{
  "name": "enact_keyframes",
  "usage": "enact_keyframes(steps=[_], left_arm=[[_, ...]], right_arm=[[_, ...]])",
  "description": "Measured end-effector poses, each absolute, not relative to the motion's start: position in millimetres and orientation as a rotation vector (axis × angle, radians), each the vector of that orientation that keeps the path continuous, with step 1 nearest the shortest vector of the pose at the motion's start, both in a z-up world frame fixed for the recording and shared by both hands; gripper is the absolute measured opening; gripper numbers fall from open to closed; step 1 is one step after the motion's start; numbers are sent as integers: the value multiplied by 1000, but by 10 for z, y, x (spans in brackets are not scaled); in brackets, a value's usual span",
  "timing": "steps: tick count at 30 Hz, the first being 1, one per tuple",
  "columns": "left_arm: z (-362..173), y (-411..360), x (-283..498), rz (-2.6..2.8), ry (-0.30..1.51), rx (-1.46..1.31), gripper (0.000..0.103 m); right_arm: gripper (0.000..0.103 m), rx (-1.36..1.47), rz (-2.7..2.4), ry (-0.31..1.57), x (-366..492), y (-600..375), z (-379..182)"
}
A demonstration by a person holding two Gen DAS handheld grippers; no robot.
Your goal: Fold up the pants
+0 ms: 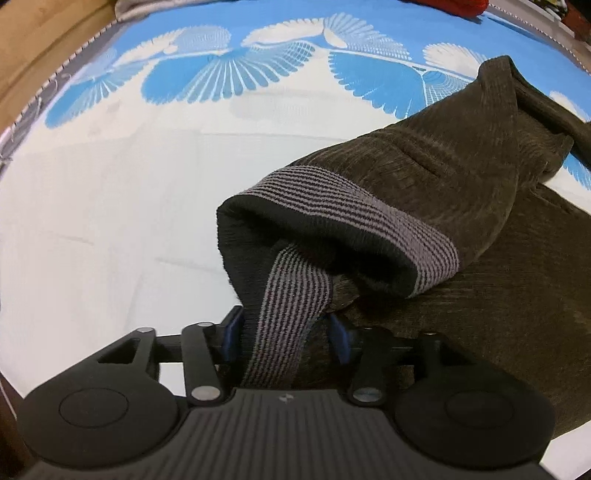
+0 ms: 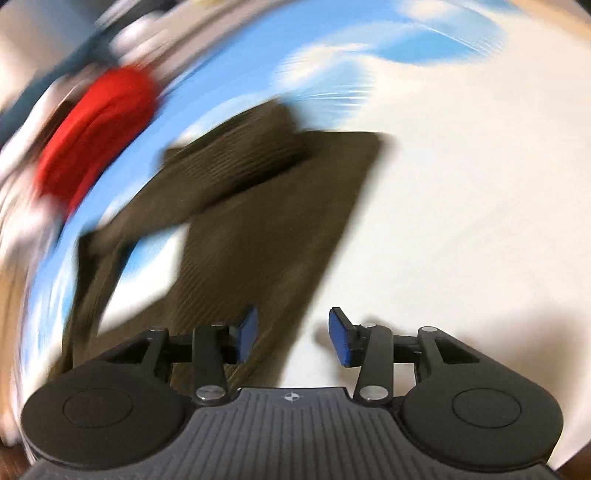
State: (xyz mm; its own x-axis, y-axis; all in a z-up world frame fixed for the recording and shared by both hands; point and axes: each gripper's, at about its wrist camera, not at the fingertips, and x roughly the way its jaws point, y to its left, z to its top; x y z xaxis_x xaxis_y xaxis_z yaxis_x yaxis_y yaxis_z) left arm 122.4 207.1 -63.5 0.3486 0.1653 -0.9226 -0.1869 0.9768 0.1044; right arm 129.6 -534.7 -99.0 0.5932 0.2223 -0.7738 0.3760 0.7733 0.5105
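Note:
Dark olive pants (image 1: 461, 177) lie on a white and blue bed sheet (image 1: 110, 221), partly folded over themselves. Their grey striped waistband (image 1: 354, 210) gapes toward the camera. One strip of it runs down between the blue pads of my left gripper (image 1: 286, 332), whose jaws stand apart on either side of the strip without squeezing it. The right wrist view is smeared by motion. There the pants (image 2: 266, 206) stretch away with one leg folded across. My right gripper (image 2: 291, 332) is open over the sheet at the cloth's near edge, with nothing between its pads.
A red cloth (image 2: 96, 136) sits at the sheet's far edge, also seen as a red cloth (image 1: 454, 5) at the top of the left wrist view. A wooden frame (image 1: 37, 44) borders the bed at the upper left. White sheet (image 2: 461, 221) spreads right of the pants.

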Motion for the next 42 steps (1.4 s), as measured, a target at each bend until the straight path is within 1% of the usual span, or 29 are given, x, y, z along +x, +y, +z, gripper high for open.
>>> enact_keyframes(steps=[3, 7, 12, 13, 14, 15, 17, 19, 21, 22, 24, 25, 26, 27, 30, 31, 33, 36, 40, 41, 42], left_arm=[[-685, 2037, 1228, 229, 1205, -45, 62], [-764, 2020, 1212, 216, 1218, -19, 65], [-825, 2038, 1227, 197, 1218, -10, 67], [-828, 2048, 1225, 195, 1217, -14, 66], [-832, 2050, 1222, 192, 1215, -14, 65], [-836, 2045, 1217, 190, 1212, -8, 64], [-834, 2037, 1227, 188, 1205, 6, 59], [-824, 2035, 1224, 192, 1199, 13, 55], [-811, 2043, 1221, 196, 1194, 12, 50], [-804, 2038, 1216, 197, 1190, 15, 49], [-801, 2002, 1200, 187, 1188, 33, 45], [-806, 1978, 1190, 178, 1192, 36, 44], [-809, 1951, 1180, 172, 1195, 46, 43], [-804, 1913, 1163, 168, 1193, 67, 42], [-806, 1851, 1115, 154, 1189, 110, 42], [-807, 1846, 1100, 150, 1187, 113, 42], [-799, 1864, 1079, 143, 1184, 103, 39], [-743, 1893, 1046, 148, 1160, 79, 35], [-678, 1885, 1004, 128, 1146, 69, 34], [-667, 1890, 986, 120, 1155, 63, 34], [-660, 1906, 974, 119, 1164, 70, 34]], right_arm=[[46, 809, -197, 958, 1406, -5509, -1191], [46, 890, -255, 967, 1607, -5565, -1391], [46, 826, -242, 945, 1892, -5387, -1379], [37, 809, -242, 941, 1966, -5363, -1394], [11, 784, -248, 944, 2013, -5336, -1388], [8, 766, -251, 952, 2065, -5318, -1394], [7, 754, -254, 944, 2048, -5333, -1345], [7, 736, -263, 896, 1914, -5407, -1187], [6, 756, -273, 792, 1734, -5526, -966], [6, 764, -287, 739, 1633, -5593, -861], [6, 757, -407, 618, 1304, -5773, -633], [5, 758, -481, 590, 1144, -5869, -585], [5, 776, -558, 611, 990, -5987, -605], [5, 794, -605, 678, 891, -6085, -689], [6, 840, -721, 988, 624, -6312, -1116], [6, 889, -736, 1020, 532, -6376, -1197], [6, 954, -732, 991, 411, -6476, -1207], [6, 915, -697, 961, 418, -6466, -1105], [5, 849, -722, 942, 358, -6416, -931], [0, 839, -782, 933, 327, -6440, -901], [0, 792, -884, 924, 292, -6453, -842]])
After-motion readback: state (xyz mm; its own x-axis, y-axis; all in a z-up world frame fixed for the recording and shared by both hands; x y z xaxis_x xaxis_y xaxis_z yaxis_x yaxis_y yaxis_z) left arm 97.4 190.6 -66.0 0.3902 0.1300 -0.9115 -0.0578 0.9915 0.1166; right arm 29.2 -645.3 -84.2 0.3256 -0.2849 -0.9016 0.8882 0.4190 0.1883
